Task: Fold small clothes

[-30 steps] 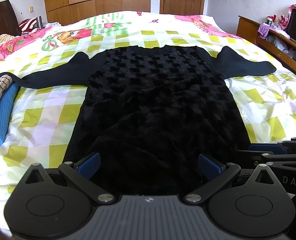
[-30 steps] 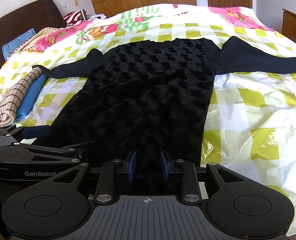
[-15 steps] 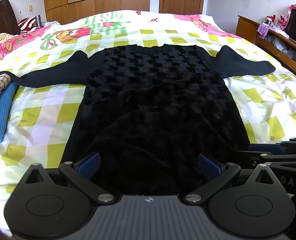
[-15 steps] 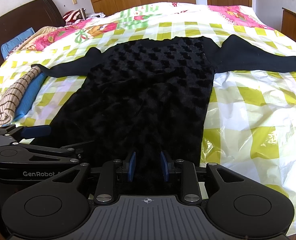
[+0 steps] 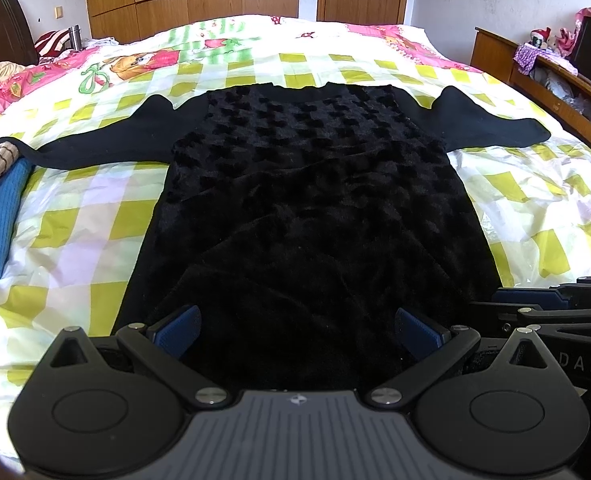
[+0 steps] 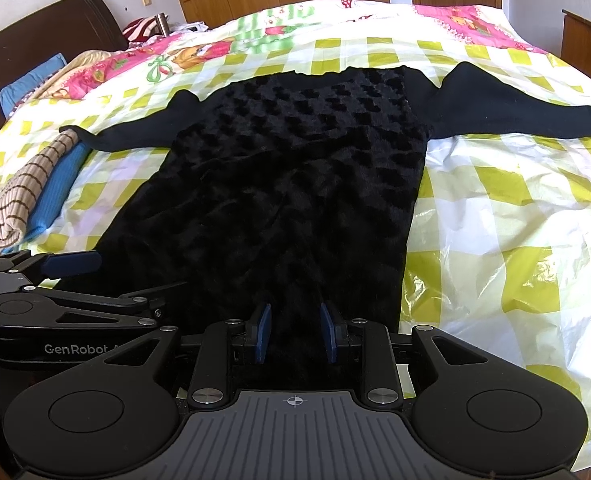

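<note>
Left wrist view first: my left gripper (image 5: 297, 330) stands spread wide over the near hem of the black top (image 5: 307, 200), its blue pads clear of the cloth as far as I can tell; nothing has shifted over the last second, both grippers hanging where they were, so I judge the fold not yet begun; my right gripper (image 6: 294, 332) sits just beside it, jaws partly closed with a clear gap between the pads, the hem's dark cloth lying under that gap, though I cannot tell whether it touches; farther off, the top lies flat on the checked bed cover (image 5: 95, 232), both sleeves spread outward; a folded blue and striped pile (image 6: 35, 188) rests at the left edge.
</note>
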The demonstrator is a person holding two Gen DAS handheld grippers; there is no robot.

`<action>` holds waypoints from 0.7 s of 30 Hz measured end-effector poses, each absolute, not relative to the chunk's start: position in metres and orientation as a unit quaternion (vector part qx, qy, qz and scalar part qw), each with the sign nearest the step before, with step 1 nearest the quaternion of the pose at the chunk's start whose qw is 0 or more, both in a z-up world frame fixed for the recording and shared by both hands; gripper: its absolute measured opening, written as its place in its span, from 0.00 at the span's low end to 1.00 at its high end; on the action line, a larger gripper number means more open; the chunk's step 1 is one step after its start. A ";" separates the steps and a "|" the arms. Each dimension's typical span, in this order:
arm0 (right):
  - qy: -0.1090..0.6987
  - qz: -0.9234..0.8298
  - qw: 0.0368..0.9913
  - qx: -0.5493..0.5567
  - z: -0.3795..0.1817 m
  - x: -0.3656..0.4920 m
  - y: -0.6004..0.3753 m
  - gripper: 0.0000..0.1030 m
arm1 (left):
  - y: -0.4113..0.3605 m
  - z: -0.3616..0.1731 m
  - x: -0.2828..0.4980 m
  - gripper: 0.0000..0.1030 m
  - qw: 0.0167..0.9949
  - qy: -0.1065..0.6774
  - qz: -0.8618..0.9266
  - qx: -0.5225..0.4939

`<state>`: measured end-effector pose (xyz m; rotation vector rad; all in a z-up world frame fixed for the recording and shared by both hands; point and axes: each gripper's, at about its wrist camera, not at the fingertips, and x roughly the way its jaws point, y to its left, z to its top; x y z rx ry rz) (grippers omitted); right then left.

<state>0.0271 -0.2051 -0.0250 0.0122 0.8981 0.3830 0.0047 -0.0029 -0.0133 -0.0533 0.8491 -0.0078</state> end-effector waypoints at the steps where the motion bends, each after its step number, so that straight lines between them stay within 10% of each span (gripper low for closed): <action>1: 0.432 0.184 0.883 0.006 -0.025 0.028 -0.205 0.26 | -0.003 -0.013 0.005 1.00 0.911 0.413 -0.004 -0.026; 21: 0.444 0.185 0.876 0.012 -0.032 0.032 -0.205 0.26 | -0.002 -0.019 0.009 1.00 0.906 0.422 0.000 -0.025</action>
